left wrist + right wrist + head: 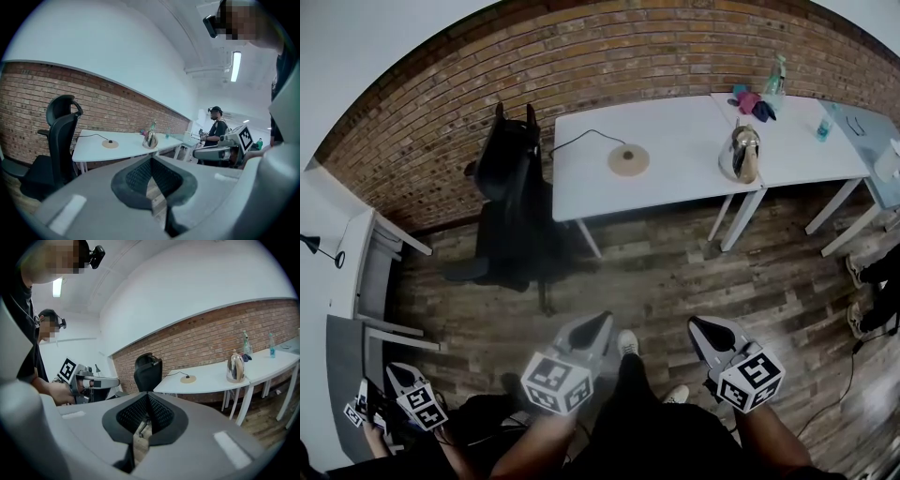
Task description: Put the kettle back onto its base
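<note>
A shiny metal kettle (741, 153) stands on the right end of a white table (675, 192), apart from its round tan base (628, 160), which lies mid-table with a black cord. Both grippers are held low over the wooden floor, far from the table. My left gripper (602, 321) and right gripper (696, 324) are shut with nothing between the jaws. The left gripper view shows the kettle (150, 139) and base (110, 144) beyond my left gripper (151, 159). Past my right gripper (147, 395), its own view shows the kettle (235, 367) and base (188, 378).
A black office chair (511, 202) stands left of the table. A second white table (825, 141) adjoins on the right, with bottles (776, 80) and cloths. Another person's grippers (403, 398) show at lower left. A person (216, 129) stands near the tables. Shoes (862, 272) sit at the right.
</note>
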`<action>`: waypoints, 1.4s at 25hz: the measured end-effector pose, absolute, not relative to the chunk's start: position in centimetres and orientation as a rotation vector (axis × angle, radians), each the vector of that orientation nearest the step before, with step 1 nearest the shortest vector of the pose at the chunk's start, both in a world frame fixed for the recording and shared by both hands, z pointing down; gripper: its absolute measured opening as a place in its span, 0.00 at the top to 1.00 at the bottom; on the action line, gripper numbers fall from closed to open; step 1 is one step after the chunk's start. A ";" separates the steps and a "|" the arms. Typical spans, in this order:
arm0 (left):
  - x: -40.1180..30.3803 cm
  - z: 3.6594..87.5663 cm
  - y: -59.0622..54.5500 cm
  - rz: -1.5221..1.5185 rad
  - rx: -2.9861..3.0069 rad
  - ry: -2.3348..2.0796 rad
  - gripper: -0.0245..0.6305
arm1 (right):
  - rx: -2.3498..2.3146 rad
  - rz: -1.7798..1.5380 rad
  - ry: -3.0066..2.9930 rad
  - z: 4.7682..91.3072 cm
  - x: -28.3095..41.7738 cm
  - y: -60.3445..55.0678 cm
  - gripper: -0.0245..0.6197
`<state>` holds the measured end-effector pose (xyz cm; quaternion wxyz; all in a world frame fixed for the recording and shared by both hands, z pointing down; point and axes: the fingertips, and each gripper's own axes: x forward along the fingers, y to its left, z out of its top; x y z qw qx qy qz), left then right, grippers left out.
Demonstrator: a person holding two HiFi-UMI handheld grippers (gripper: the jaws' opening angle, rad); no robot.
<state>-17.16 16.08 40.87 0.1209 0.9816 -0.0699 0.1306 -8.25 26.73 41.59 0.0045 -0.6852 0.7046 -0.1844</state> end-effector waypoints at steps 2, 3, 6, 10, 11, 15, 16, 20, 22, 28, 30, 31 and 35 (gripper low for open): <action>-17.0 40.7 15.2 0.384 2.868 -0.214 0.96 | -2.141 -0.582 2.215 41.4 -8.1 25.6 0.92; -17.0 40.7 14.7 0.386 2.868 -0.220 0.96 | -2.135 -0.583 2.222 41.3 -8.1 25.1 0.92; -17.0 41.0 13.4 0.390 2.864 -0.241 0.96 | -2.123 -0.592 2.240 41.3 -7.9 23.6 0.92; -16.8 41.4 11.5 0.390 2.856 -0.266 0.96 | -2.111 -0.604 2.260 41.6 -7.6 21.7 0.92; -16.7 41.4 11.0 0.390 2.856 -0.270 0.96 | -2.108 -0.607 2.266 41.6 -7.5 21.2 0.92; -16.1 41.4 9.0 0.394 2.855 -0.272 0.96 | -2.103 -0.621 2.282 41.6 -7.1 18.8 0.92; -16.0 41.6 8.6 0.396 2.854 -0.270 0.96 | -2.101 -0.623 2.284 41.7 -7.0 18.3 0.92; -15.1 42.2 6.8 0.403 2.854 -0.260 0.96 | -2.113 -0.641 2.294 42.5 -6.3 16.5 0.92; -14.6 42.4 5.9 0.404 2.855 -0.261 0.96 | -2.125 -0.647 2.312 42.9 -6.0 15.6 0.92; -12.8 42.8 3.2 0.409 2.860 -0.237 0.96 | -2.143 -0.671 2.323 43.5 -4.7 12.8 0.92; -12.3 43.0 2.6 0.411 2.862 -0.226 0.96 | -2.147 -0.668 2.321 43.4 -4.3 11.9 0.92; -12.1 43.0 2.2 0.412 2.864 -0.223 0.96 | -2.148 -0.666 2.320 43.4 -4.1 11.5 0.92; -11.4 43.1 0.3 0.408 2.871 -0.226 0.96 | -2.151 -0.664 2.326 43.3 -3.6 9.8 0.92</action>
